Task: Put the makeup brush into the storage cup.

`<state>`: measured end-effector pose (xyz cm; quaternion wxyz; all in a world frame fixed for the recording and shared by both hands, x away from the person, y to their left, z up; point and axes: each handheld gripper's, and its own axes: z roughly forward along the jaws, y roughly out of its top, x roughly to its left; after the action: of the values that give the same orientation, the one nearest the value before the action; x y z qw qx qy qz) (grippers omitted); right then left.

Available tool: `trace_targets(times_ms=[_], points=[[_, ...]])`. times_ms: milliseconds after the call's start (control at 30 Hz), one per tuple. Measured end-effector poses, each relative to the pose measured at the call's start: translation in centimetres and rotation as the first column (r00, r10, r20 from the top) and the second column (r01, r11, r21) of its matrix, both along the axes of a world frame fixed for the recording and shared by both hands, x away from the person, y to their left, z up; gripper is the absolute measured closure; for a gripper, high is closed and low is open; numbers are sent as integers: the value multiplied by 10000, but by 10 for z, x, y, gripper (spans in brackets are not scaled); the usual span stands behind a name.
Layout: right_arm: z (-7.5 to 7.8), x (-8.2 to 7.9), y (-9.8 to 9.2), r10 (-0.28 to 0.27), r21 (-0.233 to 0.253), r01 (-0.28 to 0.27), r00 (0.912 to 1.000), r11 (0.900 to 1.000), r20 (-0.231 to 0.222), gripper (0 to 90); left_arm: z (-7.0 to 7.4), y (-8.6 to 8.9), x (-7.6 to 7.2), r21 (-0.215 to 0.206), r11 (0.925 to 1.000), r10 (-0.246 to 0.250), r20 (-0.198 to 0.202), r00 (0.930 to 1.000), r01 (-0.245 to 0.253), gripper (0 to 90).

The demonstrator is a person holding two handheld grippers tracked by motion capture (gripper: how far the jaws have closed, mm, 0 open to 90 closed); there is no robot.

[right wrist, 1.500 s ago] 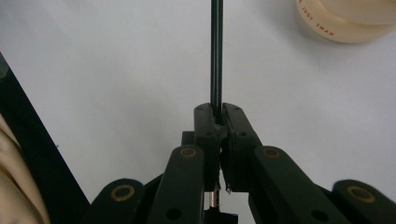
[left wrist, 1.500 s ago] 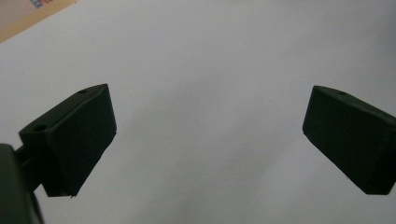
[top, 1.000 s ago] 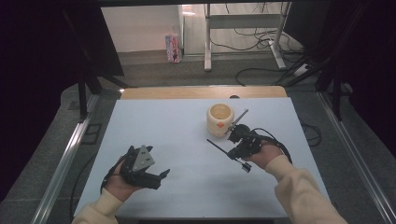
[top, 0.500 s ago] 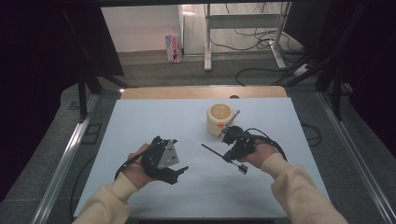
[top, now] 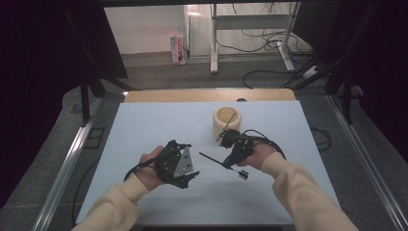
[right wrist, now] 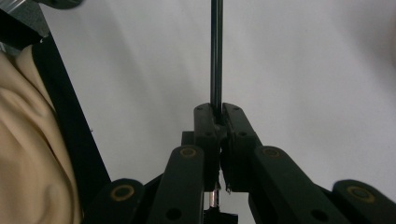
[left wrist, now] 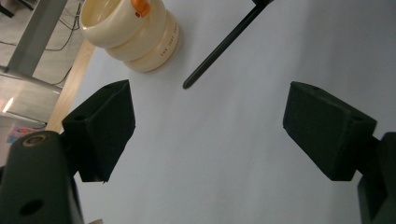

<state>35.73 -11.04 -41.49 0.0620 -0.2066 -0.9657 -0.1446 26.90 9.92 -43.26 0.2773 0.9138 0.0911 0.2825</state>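
Black rod (top: 210, 160) nearer left tongs (top: 188, 177)

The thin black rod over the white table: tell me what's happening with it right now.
A person works at the white table with a gripper in each hand. The right gripper is shut on the thin black rod, whose free end points toward the left gripper. That one is open, holding nothing, with the rod's tip just ahead of its jaws. A cream ribbed pot with another tool leaning in it stands behind the right hand.
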Motion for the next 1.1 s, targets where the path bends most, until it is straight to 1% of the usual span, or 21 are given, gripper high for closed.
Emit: trace_targets(times_ms=[33,100,133,167,200,267,300,333,367,400,433,533,567,600,667,733,800,867,967,1000,1100], points=[[0,0,1,49,-19,-49,10000,10000,-35,854,0,-2,1,95,9999,-41,42,10000,41,188],[1,0,4,133,-15,-133,9999,9999,-68,854,-2,-5,3,158,9998,-112,112,9999,110,197],[1,0,6,184,-48,-184,9998,9998,-64,854,-3,-7,4,181,9998,-110,81,9999,108,203],[1,0,7,210,-41,-211,9997,9998,-100,854,-3,-9,5,273,9995,-170,69,9998,168,208],[2,0,8,251,-52,-252,9996,9997,-117,854,-2,-10,6,546,9981,-300,107,9995,294,215],[2,0,10,345,-41,-346,9993,9994,-138,854,-4,-14,7,669,9968,-441,120,9990,432,239],[2,0,11,406,-53,-407,9990,9992,-186,854,-6,-17,8,545,9976,-444,82,9990,439,248],[2,0,12,474,-42,-475,9986,9989,-219,854,-6,-19,9,699,9960,-561,110,9984,552,263],[2,0,13,475,-43,-476,9985,9989,-264,854,-7,-21,9,645,9960,-619,105,9980,611,275],[2,0,14,554,-55,-556,9981,9984,-261,854,-7,-23,10,837,9941,-704,105,9975,693,290],[2,0,15,585,-90,-588,9979,9982,-283,854,-8,-25,11,926,9926,-803,209,9965,781,302],[2,0,17,662,-38,-664,9972,9978,-353,854,-9,-26,13,1016,9908,-913,110,9958,897,348],[3,-1,18,650,-18,-652,9970,9979,-415,854,-9,-26,14,1009,9903,-968,108,9952,952,364],[3,0,18,754,-43,-757,9964,9971,-383,854,-10,-27,14,964,9903,-1024,151,9946,1004,373],[3,-1,19,752,-59,-755,9963,9971,-421,854,-12,-28,15,1121,9873,-1160,215,9930,1129,386],[2,-1,20,770,-63,-774,9960,9970,-452,854,-15,-29,16,1169,9858,-1232,180,9922,1203,395],[2,0,20,775,-64,-780,9956,9969,-518,854,-17,-30,17,1399,9814,-1354,174,9906,1317,410],[3,1,20,827,-24,-830,9951,9965,-546,854,-19,-31,18,1518,9791,-1397,185,9900,1353,427],[3,1,21,797,29,-796,9948,9968,-631,854,-20,-32,20,1556,9770,-1482,50,9889,1456,482],[3,1,21,810,5,-811,9947,9967,-638,854,-21,-32,20,1505,9773,-1512,8,9885,1493,506],[3,1,22,866,31,-866,9939,9962,-679,854,-22,-32,21,1523,9751,-1627,-32,9867,1613,601]])
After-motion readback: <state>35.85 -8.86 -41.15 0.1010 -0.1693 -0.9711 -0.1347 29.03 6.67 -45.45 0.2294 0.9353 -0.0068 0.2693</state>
